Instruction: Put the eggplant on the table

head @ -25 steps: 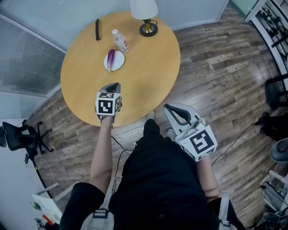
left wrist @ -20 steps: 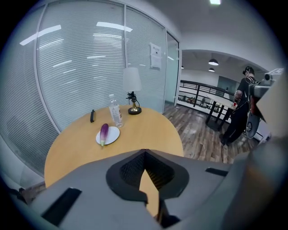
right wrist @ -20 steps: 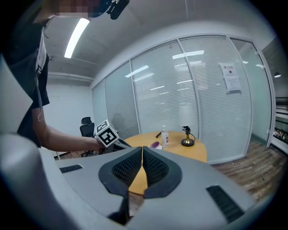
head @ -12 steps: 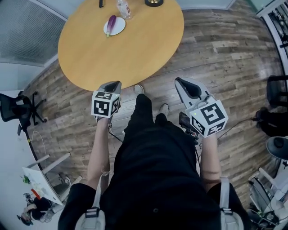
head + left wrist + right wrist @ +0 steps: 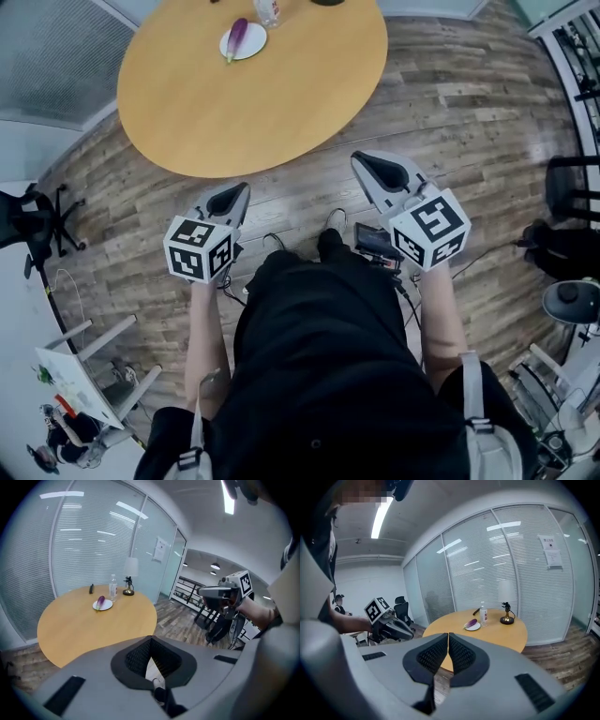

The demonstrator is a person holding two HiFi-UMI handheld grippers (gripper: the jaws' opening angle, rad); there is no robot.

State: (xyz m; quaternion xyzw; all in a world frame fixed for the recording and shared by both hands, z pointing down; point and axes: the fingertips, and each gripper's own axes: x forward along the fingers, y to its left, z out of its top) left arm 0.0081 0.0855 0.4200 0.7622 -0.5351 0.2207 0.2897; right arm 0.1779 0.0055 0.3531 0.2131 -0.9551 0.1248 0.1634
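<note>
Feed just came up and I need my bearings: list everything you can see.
table: one, round, light wood, ahead of both grippers
plate: one, white, table's far side
eggplant: one, purple, lying on the plate
bottle: one, clear, beside the plate
lamp: one, white shade, brass base, beside the bottle
slim object: one, black, far table edge; unidentifiable
office chairs: two, black, floor at far left and right
left gripper: one, grey, shut, empty, short of the table
right gripper: one, grey, shut, empty, short of the table

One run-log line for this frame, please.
eggplant: on plate, round table | left gripper: shut, empty, over floor | right gripper: shut, empty, over floor | task: not started
</note>
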